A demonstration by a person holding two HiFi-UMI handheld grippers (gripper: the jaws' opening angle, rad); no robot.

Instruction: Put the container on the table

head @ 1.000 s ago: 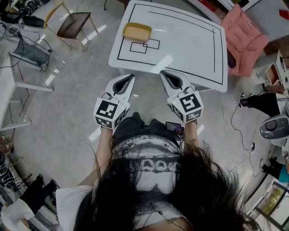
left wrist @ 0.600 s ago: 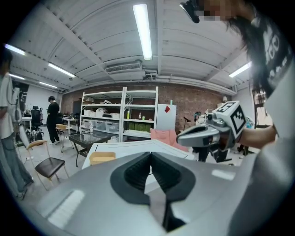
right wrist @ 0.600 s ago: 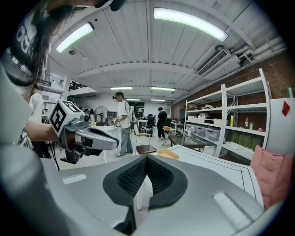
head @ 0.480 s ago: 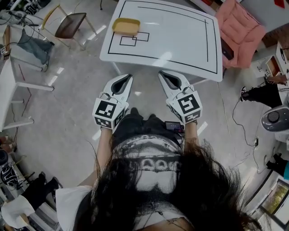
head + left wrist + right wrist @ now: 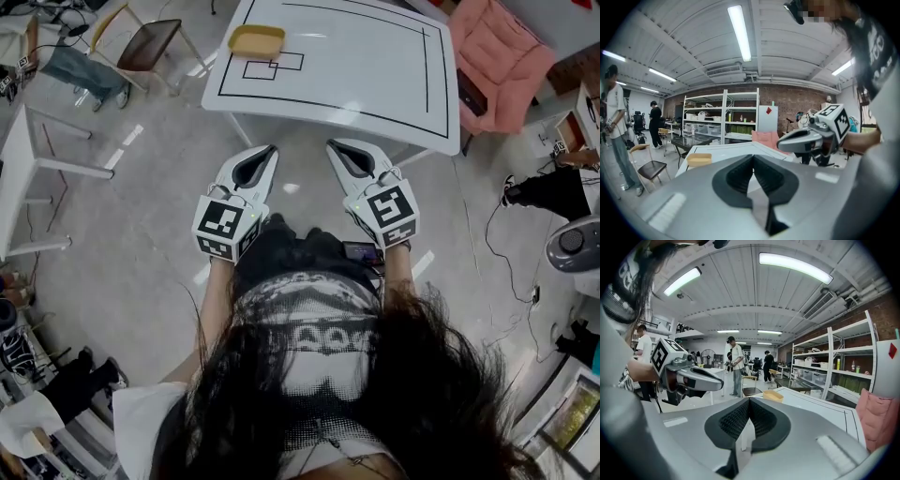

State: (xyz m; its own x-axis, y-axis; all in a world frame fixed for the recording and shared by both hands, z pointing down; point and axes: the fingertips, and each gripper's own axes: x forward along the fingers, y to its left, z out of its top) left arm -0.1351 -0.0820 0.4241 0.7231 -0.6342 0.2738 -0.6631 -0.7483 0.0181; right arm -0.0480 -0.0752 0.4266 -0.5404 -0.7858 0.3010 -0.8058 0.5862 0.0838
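Left gripper: jaws pressed together along the whole seam of the dark pads, nothing between them. Right gripper: likewise closed pad to pad and empty. In the head view both are held level in front of the person's body, side by side and apart from each other, their tips over bare floor just short of the near edge of the table – neither touches it. The container, a shallow yellow tray, sits upright on the table top at the far left corner, inside the black border line and against the small drawn rectangles; whether it overlaps them cannot be settled from this angle. Both gripper views confirm it resting flat on the white surface, well apart from either gripper. It appears empty, as far as can be seen. Assessment: the placement the task calls for looks complete – the container is down, stable and released, and no grip remains to be undone. Nothing further appears outstanding beyond keeping the grippers clear of the table.
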